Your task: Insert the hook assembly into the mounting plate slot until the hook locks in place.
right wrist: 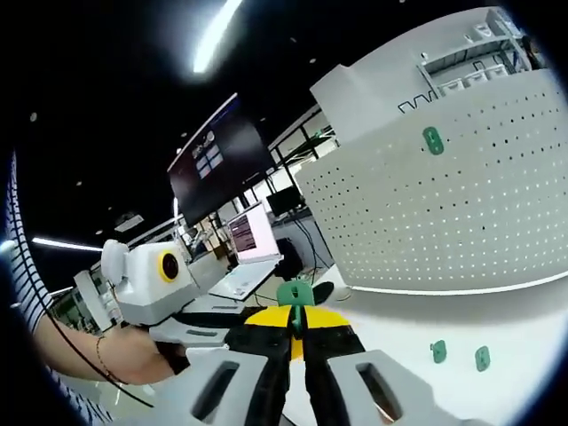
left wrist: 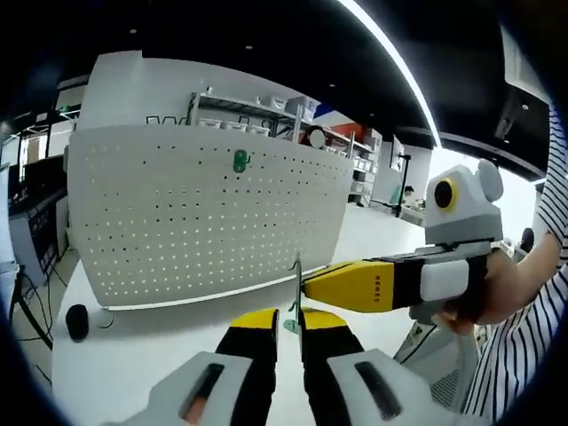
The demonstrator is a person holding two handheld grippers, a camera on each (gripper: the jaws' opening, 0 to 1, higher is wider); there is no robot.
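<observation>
Hook assembly [right wrist: 295, 294] pinched between both grippers' jaws, pegboard [left wrist: 204, 213] beyond

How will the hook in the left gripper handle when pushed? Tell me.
The hook looks like thin wire, so probably light and stiff, though it may bend if forced. Pinched in the left gripper, it could pivot or slip. The small green plate in the right gripper likely twists easily.

Both views face the white pegboard [left wrist: 204, 213] [right wrist: 444, 204] closely, from opposite sides.
</observation>
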